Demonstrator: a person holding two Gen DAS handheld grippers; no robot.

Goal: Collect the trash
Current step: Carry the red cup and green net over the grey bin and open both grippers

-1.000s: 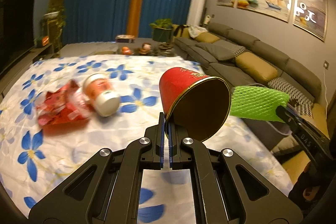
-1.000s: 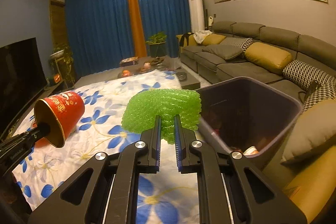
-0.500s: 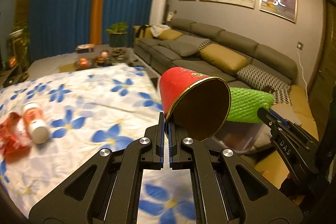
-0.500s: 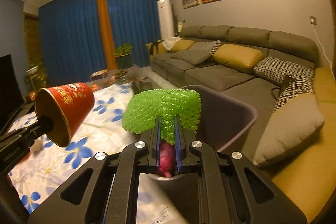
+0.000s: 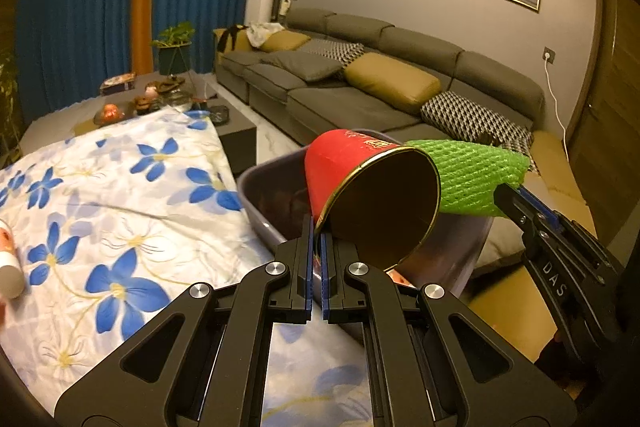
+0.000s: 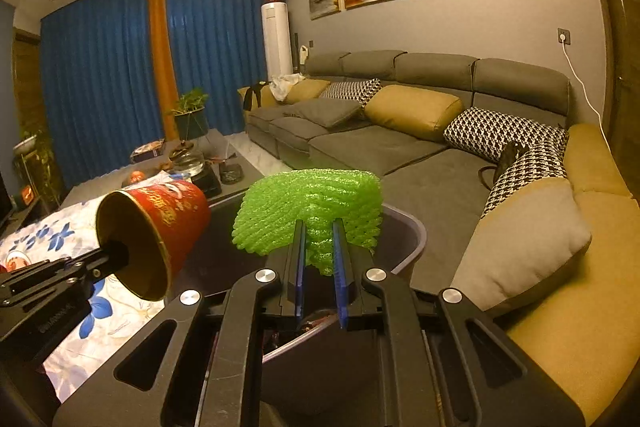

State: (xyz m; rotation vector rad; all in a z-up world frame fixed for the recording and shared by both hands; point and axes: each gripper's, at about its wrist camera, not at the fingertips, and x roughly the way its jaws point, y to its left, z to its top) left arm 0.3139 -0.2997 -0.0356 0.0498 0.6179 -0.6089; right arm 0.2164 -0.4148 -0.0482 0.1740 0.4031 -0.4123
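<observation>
My left gripper (image 5: 317, 227) is shut on the rim of a red paper cup (image 5: 372, 199), held on its side with its open mouth toward the camera, over the grey trash bin (image 5: 260, 195). The right wrist view has the same red paper cup (image 6: 156, 231) at the left. My right gripper (image 6: 318, 247) is shut on a green foam net sleeve (image 6: 308, 207), hanging above the grey trash bin (image 6: 412, 231). In the left wrist view the green foam net sleeve (image 5: 472, 175) sits just right of the cup. Some trash lies in the bin's bottom.
A table with a white cloth with blue flowers (image 5: 120, 207) lies left of the bin, and a small white-capped bottle (image 5: 8, 263) rests at its left edge. A grey sofa with cushions (image 6: 420, 131) fills the right side. A low table with small items (image 5: 140, 99) stands beyond.
Both grippers have swung right from over the flowered cloth to over the bin, still holding the cup and the foam net. The bottle and red wrapper slid off to the left of view.
</observation>
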